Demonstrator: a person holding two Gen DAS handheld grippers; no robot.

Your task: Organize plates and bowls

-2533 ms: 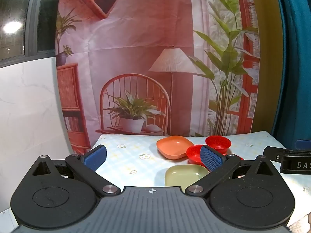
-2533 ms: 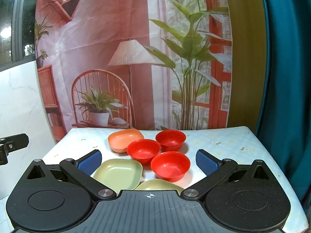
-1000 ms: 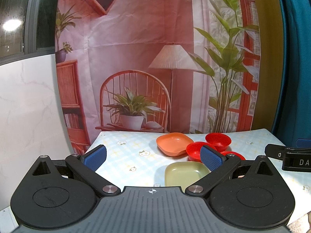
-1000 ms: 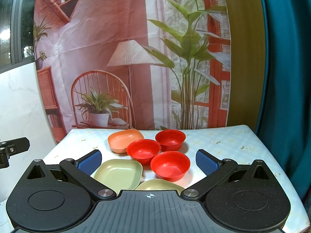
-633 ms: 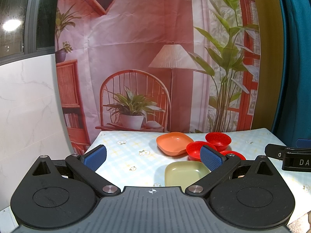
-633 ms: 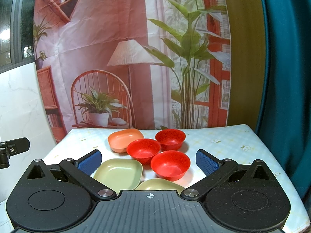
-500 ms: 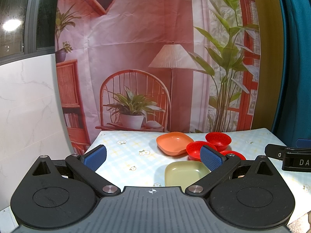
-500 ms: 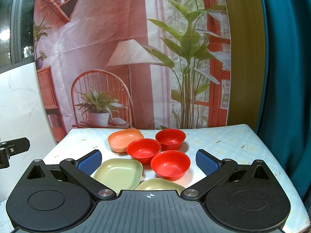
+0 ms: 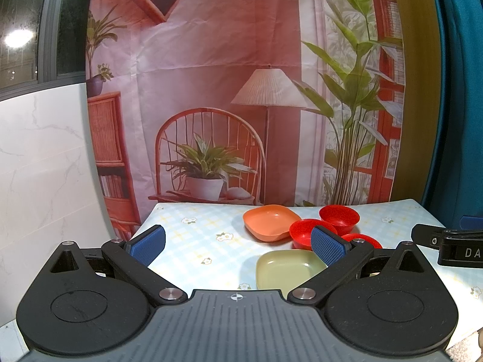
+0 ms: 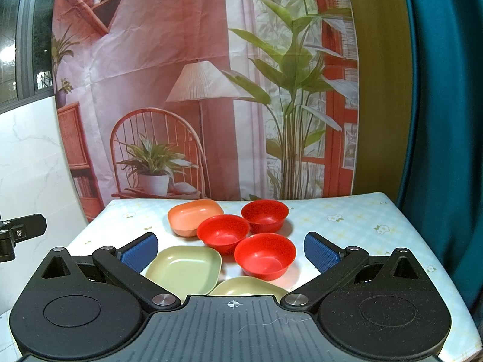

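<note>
Three red bowls sit on the table: the nearest (image 10: 265,255), the middle one (image 10: 223,233) and the far one (image 10: 264,215). An orange square plate (image 10: 193,216) lies behind them, also in the left wrist view (image 9: 270,221). A pale green square plate (image 10: 184,270) lies near me, also in the left wrist view (image 9: 286,268). A second green plate (image 10: 247,286) is partly hidden by my right gripper's body. My right gripper (image 10: 231,252) is open and empty above the near dishes. My left gripper (image 9: 237,242) is open and empty, left of the dishes.
The table (image 10: 362,226) has a pale checked cloth with flowers. A printed backdrop (image 10: 196,90) hangs behind it. A teal curtain (image 10: 446,120) is on the right, a white marble wall (image 9: 39,166) on the left. The right gripper's body (image 9: 452,249) shows at the left view's right edge.
Both grippers stay open. The left view has drifted slightly since 2.5 s ago, with the dishes sitting a little higher in frame; the dishes have not moved.
</note>
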